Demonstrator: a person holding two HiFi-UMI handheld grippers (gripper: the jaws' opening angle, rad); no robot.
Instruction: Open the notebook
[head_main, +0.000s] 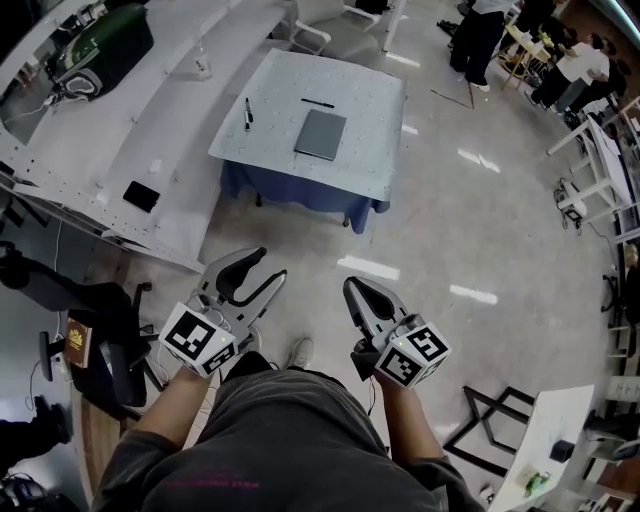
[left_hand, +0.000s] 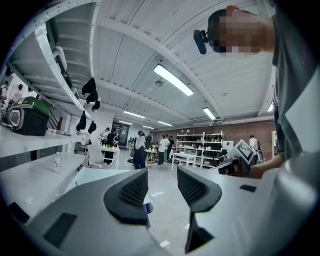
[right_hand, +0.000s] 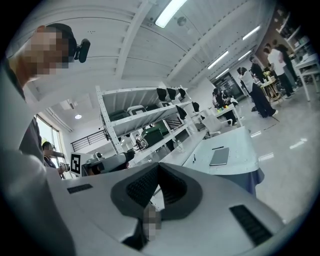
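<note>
A grey notebook (head_main: 321, 134) lies closed on a small white table (head_main: 375, 160) with a blue skirt, far ahead of me across the floor. In the right gripper view the notebook (right_hand: 219, 156) shows small on that table (right_hand: 240, 150). Two black pens (head_main: 248, 113) (head_main: 318, 103) lie beside it. My left gripper (head_main: 268, 265) is held low over the floor, well short of the table, its jaws open with nothing between them (left_hand: 162, 187). To its right my right gripper (head_main: 352, 287) is shut and empty, its pads (right_hand: 145, 187) pressed together.
A long white bench (head_main: 110, 150) runs along the left, with a green bag (head_main: 105, 45), a bottle (head_main: 202, 68) and a dark flat device (head_main: 141, 196) on it. A black chair (head_main: 100, 340) stands at my left. Several people (head_main: 478, 35) stand far off.
</note>
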